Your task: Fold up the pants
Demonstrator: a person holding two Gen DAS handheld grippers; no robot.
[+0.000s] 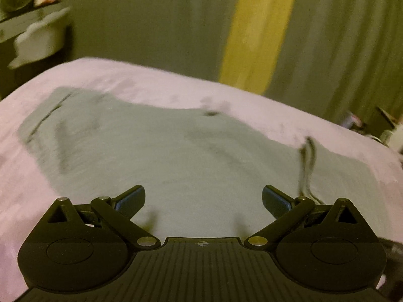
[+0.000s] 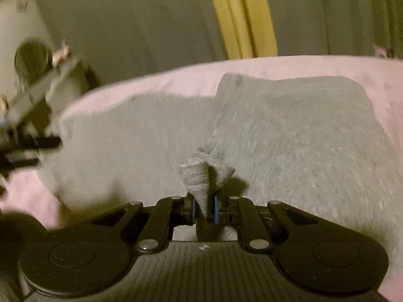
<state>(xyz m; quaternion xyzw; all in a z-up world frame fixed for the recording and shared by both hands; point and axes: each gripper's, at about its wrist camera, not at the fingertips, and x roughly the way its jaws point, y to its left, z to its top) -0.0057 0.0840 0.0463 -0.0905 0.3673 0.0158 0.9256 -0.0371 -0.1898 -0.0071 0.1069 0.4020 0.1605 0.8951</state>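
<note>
Grey pants (image 1: 161, 151) lie spread on a pink bed cover (image 1: 156, 75); a dark drawstring (image 1: 306, 158) shows at the right. My left gripper (image 1: 203, 201) is open and empty, just above the grey cloth. In the right wrist view the pants (image 2: 289, 130) lie partly folded, one layer over another. My right gripper (image 2: 204, 209) is shut on a bunched fold of the pants (image 2: 201, 173). The left gripper (image 2: 27, 143) appears blurred at the left edge of that view.
The pink bed cover (image 2: 314, 65) fills the surface under the pants. Green and yellow curtains (image 1: 257, 32) hang behind the bed. A shelf with small objects (image 1: 37, 12) stands at the far left. Clutter (image 1: 388, 125) sits at the bed's right edge.
</note>
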